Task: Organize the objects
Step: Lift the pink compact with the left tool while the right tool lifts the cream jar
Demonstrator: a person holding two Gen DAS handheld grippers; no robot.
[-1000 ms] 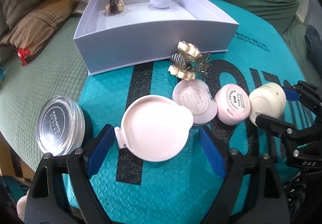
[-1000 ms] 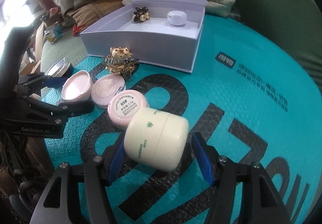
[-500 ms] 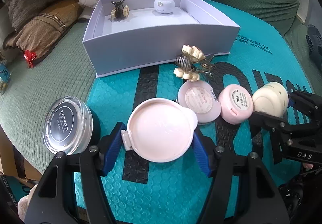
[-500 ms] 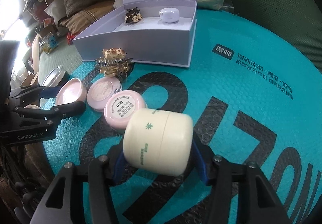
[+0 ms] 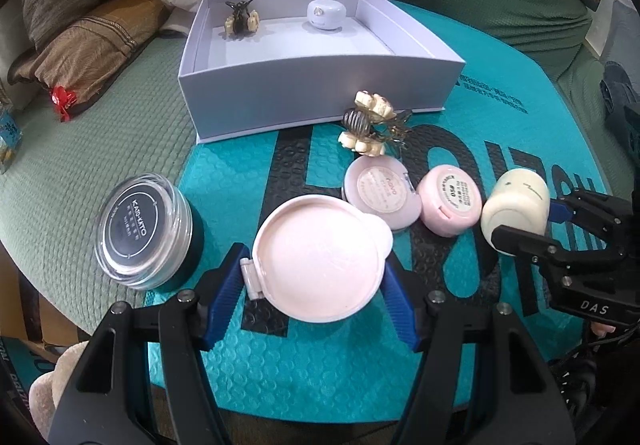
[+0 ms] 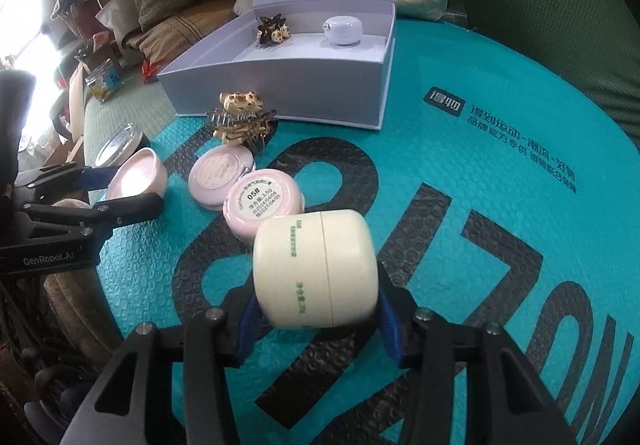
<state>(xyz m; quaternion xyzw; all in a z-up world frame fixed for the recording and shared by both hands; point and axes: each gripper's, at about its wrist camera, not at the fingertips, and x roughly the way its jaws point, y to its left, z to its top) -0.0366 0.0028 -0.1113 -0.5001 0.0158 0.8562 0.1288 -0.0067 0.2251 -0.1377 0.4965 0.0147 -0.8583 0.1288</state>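
We now have something in each hand-held gripper. A second ago the left hand-held gripper (image 5: 316,281) stood wide around the big pink compact (image 5: 320,259); now its blue pads sit against the compact's hinge side and its far rim, clamped on it. The right hand-held gripper (image 6: 316,319) has gone from straddling the cream jar (image 6: 316,269) to pinching it. Its jaws are closing at this moment with the jar between them, and the jar looks tipped up off the teal mat (image 6: 500,149), lying on its side in the grip.

The compact is near the mat's front edge, just right of the clear-lidded tin (image 5: 146,231), which stands at the mat's left edge on the green bedspread (image 5: 100,125). The jar is toward the mat's right front. Between them the flat pink case (image 5: 382,197) and the small pink pot (image 5: 450,207) lie touching in a row, with the hair clip (image 5: 370,127) behind them, just in front of the white box (image 5: 320,93).

The box stands open at the mat's back edge, already holding a dark hair clip (image 5: 240,19) and a small white case (image 5: 326,13). We judge both grasps to be near enough set, so the step ahead is lifting the compact and the jar and carrying them to the box, whose floor has plenty of room.
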